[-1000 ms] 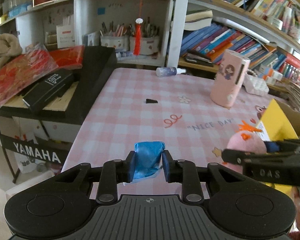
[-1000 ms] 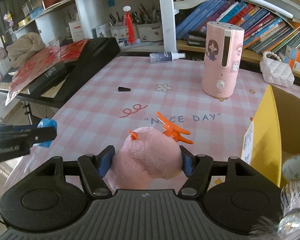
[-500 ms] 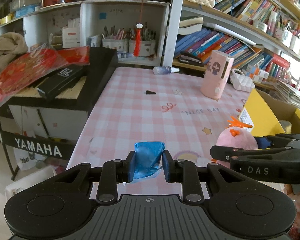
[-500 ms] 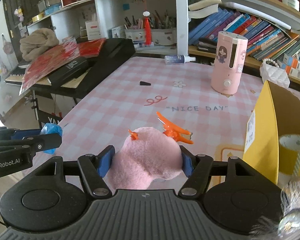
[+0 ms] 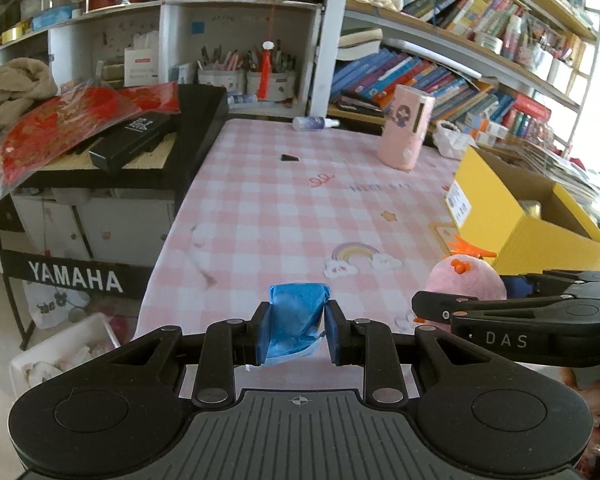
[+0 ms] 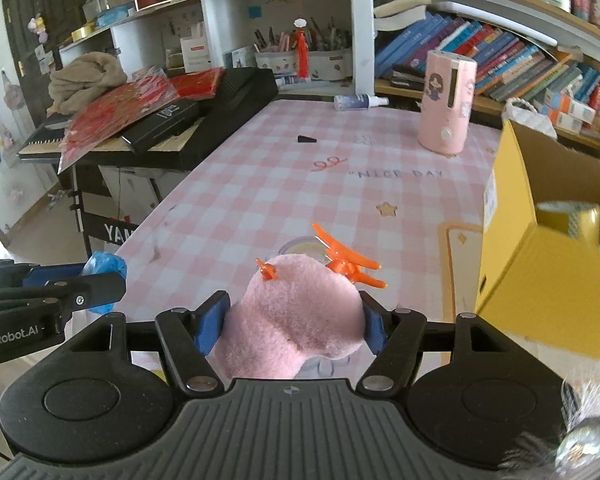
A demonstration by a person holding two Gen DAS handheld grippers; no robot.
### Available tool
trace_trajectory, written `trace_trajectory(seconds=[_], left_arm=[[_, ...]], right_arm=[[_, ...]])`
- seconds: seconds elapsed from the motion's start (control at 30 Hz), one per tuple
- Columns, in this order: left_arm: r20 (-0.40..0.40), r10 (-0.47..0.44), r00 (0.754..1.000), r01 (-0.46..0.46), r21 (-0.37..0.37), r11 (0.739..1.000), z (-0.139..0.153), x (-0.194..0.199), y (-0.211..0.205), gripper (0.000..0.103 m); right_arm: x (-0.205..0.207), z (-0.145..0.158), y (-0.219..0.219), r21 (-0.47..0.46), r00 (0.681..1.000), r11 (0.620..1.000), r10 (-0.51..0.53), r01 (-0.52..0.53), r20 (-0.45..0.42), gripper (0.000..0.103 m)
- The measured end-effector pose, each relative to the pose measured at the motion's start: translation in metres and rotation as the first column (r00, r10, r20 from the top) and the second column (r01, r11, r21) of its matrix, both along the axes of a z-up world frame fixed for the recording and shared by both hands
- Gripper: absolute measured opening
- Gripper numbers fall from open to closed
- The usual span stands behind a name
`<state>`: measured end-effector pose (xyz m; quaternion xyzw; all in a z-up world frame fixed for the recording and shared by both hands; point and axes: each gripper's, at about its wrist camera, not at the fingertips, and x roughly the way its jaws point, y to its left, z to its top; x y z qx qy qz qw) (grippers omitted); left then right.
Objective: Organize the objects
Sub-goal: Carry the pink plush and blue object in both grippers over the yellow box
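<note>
My left gripper (image 5: 296, 334) is clamped narrow on a crumpled blue plastic packet (image 5: 297, 322); my right gripper (image 6: 292, 322) pinches a fluffy pink plush toy with orange plastic feet (image 6: 296, 312). Both are held above the near edge of the pink checked tablecloth (image 5: 300, 208). To the right stands an open yellow cardboard box (image 6: 540, 280).

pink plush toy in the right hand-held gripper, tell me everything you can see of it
The pink plush toy looks soft and fuzzy, a rounded lump of pale pink fleece. Small orange plastic-looking parts stick out of its top: a little knob on one side and a larger pronged piece on the other. The right hand-held gripper is shut on it, blue pads pressing into both flanks, holding it above the pink checked tablecloth. A yellow cardboard box stands to its right. Its underside is hidden.
</note>
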<state>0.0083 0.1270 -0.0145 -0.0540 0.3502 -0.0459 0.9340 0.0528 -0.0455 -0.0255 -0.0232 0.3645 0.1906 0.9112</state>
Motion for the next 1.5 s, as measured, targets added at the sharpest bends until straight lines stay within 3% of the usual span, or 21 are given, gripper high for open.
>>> trace_trajectory(seconds=[0.3, 0.5, 0.93, 1.3, 1.5], left_arm=[[-0.021, -0.105, 0.994, 0.105, 0.017, 0.994, -0.006, -0.028, -0.015, 0.026], [-0.024, -0.192, 0.981, 0.192, 0.014, 0.981, -0.008, -0.034, -0.033, 0.026], [-0.009, -0.34, 0.94, 0.34, 0.005, 0.94, -0.007, -0.023, -0.078, 0.026], [-0.008, -0.469, 0.883, 0.469, 0.013, 0.883, -0.008, 0.0, -0.138, 0.026], [0.009, -0.483, 0.875, 0.483, 0.018, 0.875, -0.004, 0.015, -0.166, 0.026]], right_arm=[[-0.047, -0.01, -0.009, 0.008, 0.998, 0.999, -0.05, 0.05, -0.025, 0.065], [-0.068, -0.013, -0.03, 0.017, 0.989, 0.989, -0.144, 0.145, -0.043, 0.065], [-0.089, -0.012, -0.083, 0.014, 0.944, 0.944, -0.329, 0.329, -0.038, 0.065], [-0.09, -0.011, -0.141, 0.017, 0.883, 0.883, -0.468, 0.469, -0.044, 0.065], [-0.079, -0.008, -0.172, 0.015, 0.862, 0.862, -0.505, 0.506, -0.043, 0.065]])
